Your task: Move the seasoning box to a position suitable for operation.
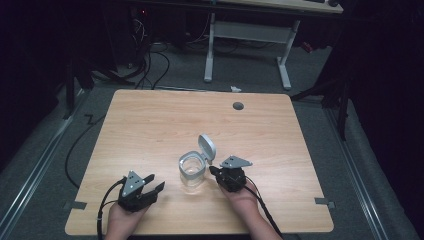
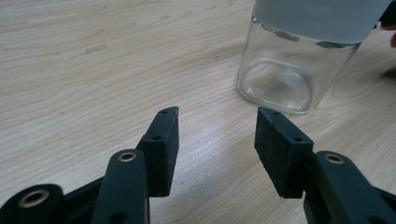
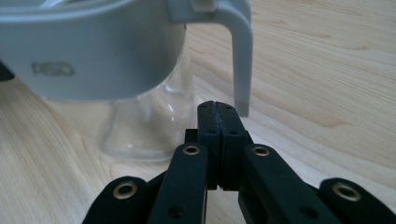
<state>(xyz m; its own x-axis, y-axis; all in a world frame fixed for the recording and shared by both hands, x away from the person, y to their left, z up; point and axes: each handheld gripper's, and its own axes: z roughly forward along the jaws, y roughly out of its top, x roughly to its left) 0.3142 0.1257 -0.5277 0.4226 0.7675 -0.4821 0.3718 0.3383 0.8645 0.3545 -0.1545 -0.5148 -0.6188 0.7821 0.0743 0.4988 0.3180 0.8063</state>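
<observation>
— Left gripper (image 1: 152,184), at the table's near left: what state?

— Jaws spread wide with nothing between them. In the left gripper view the two black pads (image 2: 164,144) frame bare wood, and the glass jar (image 2: 299,60) stands just beyond them, up and to the right, apart from both.

— And the right gripper (image 1: 214,170)?

— Pressed together. The right gripper view shows its two jaws meeting face to face, no gap, nothing pinched. The tips sit just beside the jar's clear base (image 3: 144,126), directly below the grey latch tab (image 3: 240,56) that hangs from the collar. Whether they touch the tab is hard to judge from this angle.

— Where does the jar stand?

— Upright on the wooden table (image 1: 150,125), near the front edge, between the two grippers and closer to the right one. From the high view its grey collar (image 1: 192,167) rings a clear, seemingly empty body, and the hinged lid (image 1: 207,148) is flipped open, standing up behind the rim.

— Anything else in frame?

— A hand (image 1: 122,220) grips each tool from the bottom edge, cables trailing. A round grommet hole (image 1: 238,106) marks the table's far side, and a white-legged desk (image 1: 247,30) stands on the floor beyond.
</observation>
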